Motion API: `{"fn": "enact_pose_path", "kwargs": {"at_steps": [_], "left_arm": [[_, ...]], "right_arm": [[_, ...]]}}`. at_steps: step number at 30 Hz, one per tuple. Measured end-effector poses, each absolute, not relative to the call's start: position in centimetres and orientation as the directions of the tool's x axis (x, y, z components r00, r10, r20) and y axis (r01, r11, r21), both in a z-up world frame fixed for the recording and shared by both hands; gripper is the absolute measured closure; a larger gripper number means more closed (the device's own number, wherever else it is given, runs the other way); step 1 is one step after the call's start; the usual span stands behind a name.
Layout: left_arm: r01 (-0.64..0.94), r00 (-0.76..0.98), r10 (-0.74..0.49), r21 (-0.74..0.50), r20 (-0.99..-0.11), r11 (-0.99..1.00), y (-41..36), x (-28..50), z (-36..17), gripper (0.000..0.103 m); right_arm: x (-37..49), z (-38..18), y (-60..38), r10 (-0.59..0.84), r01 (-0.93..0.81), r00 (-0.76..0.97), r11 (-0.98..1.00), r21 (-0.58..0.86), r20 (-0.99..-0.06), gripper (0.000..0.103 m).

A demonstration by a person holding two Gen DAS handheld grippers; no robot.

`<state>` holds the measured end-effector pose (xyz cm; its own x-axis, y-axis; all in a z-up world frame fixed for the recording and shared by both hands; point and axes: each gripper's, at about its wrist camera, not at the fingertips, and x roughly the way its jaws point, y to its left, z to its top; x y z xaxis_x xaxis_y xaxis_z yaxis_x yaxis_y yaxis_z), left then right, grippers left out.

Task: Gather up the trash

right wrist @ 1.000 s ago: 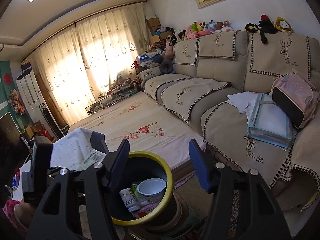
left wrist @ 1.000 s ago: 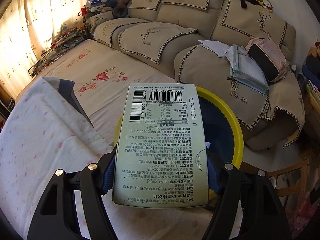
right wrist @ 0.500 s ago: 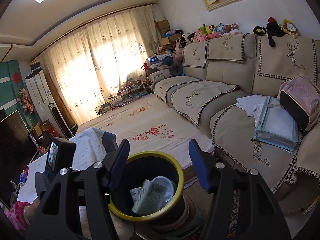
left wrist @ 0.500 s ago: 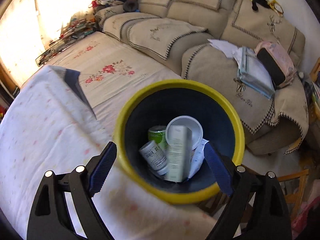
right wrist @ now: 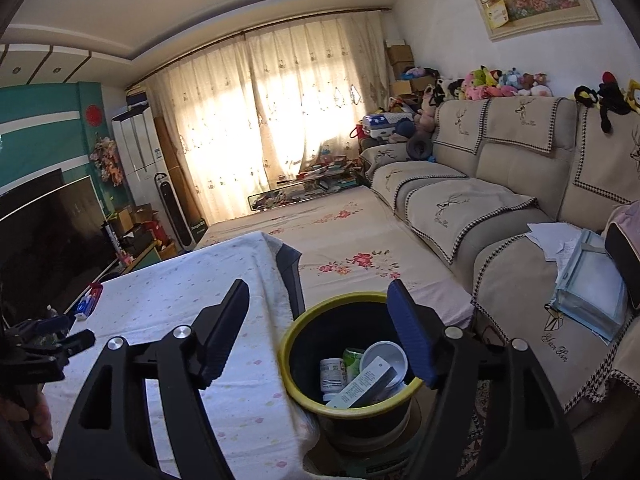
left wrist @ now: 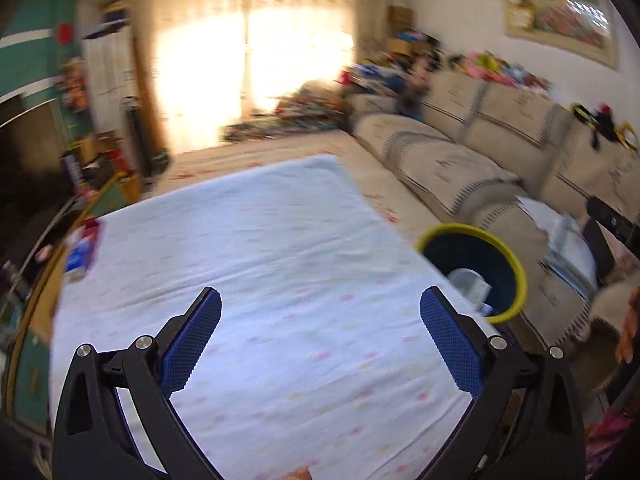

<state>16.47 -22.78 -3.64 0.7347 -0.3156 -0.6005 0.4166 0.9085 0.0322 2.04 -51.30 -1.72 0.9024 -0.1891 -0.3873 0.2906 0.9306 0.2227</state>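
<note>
A dark bin with a yellow rim (right wrist: pixel 304 322) stands beside the table's right edge. Inside it lie a flat printed carton (right wrist: pixel 360 386), a white cup (right wrist: pixel 384 356), a green can (right wrist: pixel 352 360) and a small white bottle (right wrist: pixel 331 374). My right gripper (right wrist: pixel 320 326) is open and empty, hovering above the bin. My left gripper (left wrist: pixel 320 332) is open and empty over the table's white cloth (left wrist: pixel 260 260); the bin (left wrist: pixel 516 268) shows at its right, and that view is blurred. The left gripper also shows at the left of the right wrist view (right wrist: pixel 48 340).
A red and blue packet (right wrist: pixel 89 300) lies at the table's far left edge, also in the left wrist view (left wrist: pixel 82 250). A beige sofa (right wrist: pixel 500 208) with papers and a bag runs along the right. A flowered mat (right wrist: pixel 340 248) covers the floor beyond.
My left gripper opened and dropped the carton into the bin, then swung left and back over the table. My right gripper stayed open above the bin.
</note>
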Motion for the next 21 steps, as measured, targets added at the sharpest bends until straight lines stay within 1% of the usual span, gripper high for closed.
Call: {"fn": "enact_pose_path", "kwargs": {"at_steps": [2,4,6,7,10,13,18,21], "left_arm": [[0.324,0.783,-0.257,0.018,-0.567,0.946,-18.8,15.3,-3.0,0.005],[0.246,0.809,-0.206,-0.002,-0.551,0.969,-15.5,14.1,-2.6,0.005],[0.178,0.825,-0.159,-0.019,-0.542,0.984,-12.6,12.8,-2.5,0.005],[0.152,0.831,-0.143,-0.029,-0.537,0.988,-11.2,12.1,-2.5,0.005],[0.089,0.846,-0.112,-0.069,-0.521,0.994,-7.8,10.0,-2.2,0.005],[0.083,0.863,-0.117,-0.091,-0.492,0.992,-6.0,8.3,-1.6,0.005],[0.08,0.892,-0.103,-0.071,-0.44,0.994,-5.6,5.2,-0.6,0.005],[0.064,0.898,-0.078,-0.048,-0.432,0.997,-5.8,4.1,-0.4,0.005]], "right_arm": [[2.0,-1.4,-49.9,-0.167,0.257,0.909,0.946,0.198,-0.382,0.03],[2.0,-0.9,-48.5,-0.151,0.229,0.915,0.958,0.173,-0.374,0.025],[1.8,-0.5,-47.0,-0.131,0.198,0.921,0.968,0.151,-0.366,0.016],[1.7,-0.3,-46.3,-0.122,0.183,0.924,0.973,0.139,-0.363,0.013],[1.3,-0.1,-44.4,-0.099,0.149,0.927,0.983,0.112,-0.361,0.01],[0.5,0.2,-43.1,-0.087,0.128,0.93,0.987,0.093,-0.356,0.008],[-1.6,0.8,-41.9,-0.092,0.122,0.937,0.99,0.067,-0.338,0.007],[-2.5,1.3,-41.7,-0.107,0.128,0.94,0.991,0.044,-0.323,0.007]]}}
